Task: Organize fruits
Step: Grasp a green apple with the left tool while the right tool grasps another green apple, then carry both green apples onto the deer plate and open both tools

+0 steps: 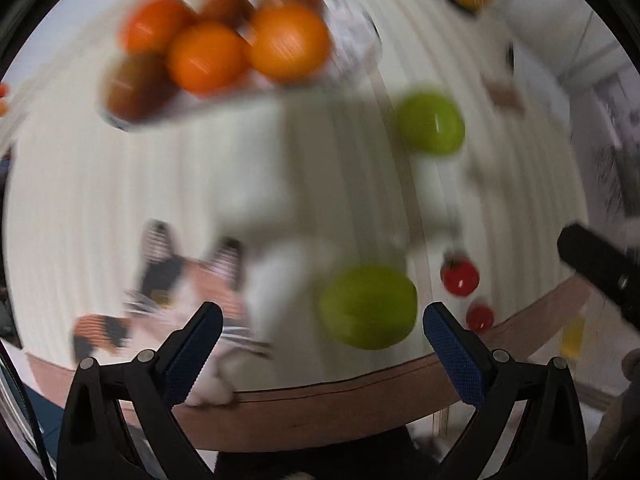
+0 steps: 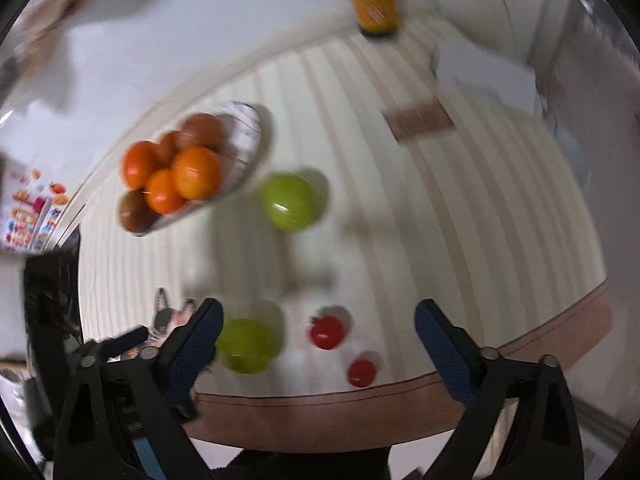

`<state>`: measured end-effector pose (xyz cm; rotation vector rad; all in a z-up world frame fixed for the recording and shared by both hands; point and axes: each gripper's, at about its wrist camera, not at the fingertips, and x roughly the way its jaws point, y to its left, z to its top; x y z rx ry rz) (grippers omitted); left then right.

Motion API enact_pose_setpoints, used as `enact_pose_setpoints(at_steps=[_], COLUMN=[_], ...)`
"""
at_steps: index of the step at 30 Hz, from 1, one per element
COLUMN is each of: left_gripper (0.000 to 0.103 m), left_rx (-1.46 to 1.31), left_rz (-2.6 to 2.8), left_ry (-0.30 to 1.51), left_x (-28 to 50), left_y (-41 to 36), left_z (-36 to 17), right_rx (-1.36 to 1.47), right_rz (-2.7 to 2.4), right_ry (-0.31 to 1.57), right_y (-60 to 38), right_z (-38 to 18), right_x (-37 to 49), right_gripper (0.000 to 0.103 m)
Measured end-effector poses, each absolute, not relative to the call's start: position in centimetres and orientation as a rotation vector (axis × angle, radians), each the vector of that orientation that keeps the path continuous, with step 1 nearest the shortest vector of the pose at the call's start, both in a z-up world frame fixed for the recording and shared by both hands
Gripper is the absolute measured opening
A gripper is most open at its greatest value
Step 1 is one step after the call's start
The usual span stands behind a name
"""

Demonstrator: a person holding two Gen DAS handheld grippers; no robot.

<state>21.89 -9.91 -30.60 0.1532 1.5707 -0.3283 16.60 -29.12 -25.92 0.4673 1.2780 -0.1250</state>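
We see a bowl (image 2: 248,128) heaped with oranges (image 2: 197,171); both our hand-held grippers (image 1: 322,322) (image 2: 318,322) gape wide, empty, above the surface (image 2: 460,220).

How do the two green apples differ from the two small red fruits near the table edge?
The green apples are far larger than the red fruits. The apples lie well apart; the red fruits sit close together. All four lie loose on the striped cloth, outside the bowl.
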Motion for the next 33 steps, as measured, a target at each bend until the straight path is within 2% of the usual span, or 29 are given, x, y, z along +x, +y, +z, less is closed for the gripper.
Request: enact_pose_setpoints(at_steps=[2,4,5,6,8,15,21,26,33], left_gripper=[0.103,0.100,0.091,0.073,0.059,0.059,0.059,0.059,0.059], left_rx=[0.178,0.187,0.185,0.175,0.138,0.065,-0.008,-0.073,-0.122], left_rz=[-0.345,-0.360,-0.361,-0.360,-0.352,-0.238,-0.110,-0.052,-0.050], left_ry=[1.609,1.619,1.614,1.614,1.599,1.565,1.549,1.558,1.569], left_x=[21.6,21.5,21.5,21.6,21.8,23.5,25.5,26.5,27.4], left_y=[-11.1,-11.9,-12.2,-12.2,-12.0,-7.9,-3.2,-0.7,1.8], left_z=[-32.3,-33.3,-33.6,-33.8,-33.5,-32.4,-32.1,-32.4,-32.9], right_rx=[0.504,0.534,0.538,0.534,0.527,0.511,0.371,0.266,0.224], right_rz=[-0.127,-0.113,-0.108,-0.100,-0.086,-0.010,0.054,0.055,0.204], right_ry=[1.309,1.330,1.333,1.333,1.338,1.348,1.392,1.421,1.473], right_y=[-30.4,-31.1,-31.3,-31.3,-31.3,-30.0,-26.7,-24.8,-21.4], right_z=[-28.0,-29.4,-29.8,-30.0,-30.4,-30.9,-32.5,-34.2,-34.5], right_x=[16.5,16.8,17.0,17.4,18.3,23.0,28.5,30.4,28.6], right_gripper=[0.081,0.079,0.079,0.079,0.079,0.079,0.079,0.062,0.061])
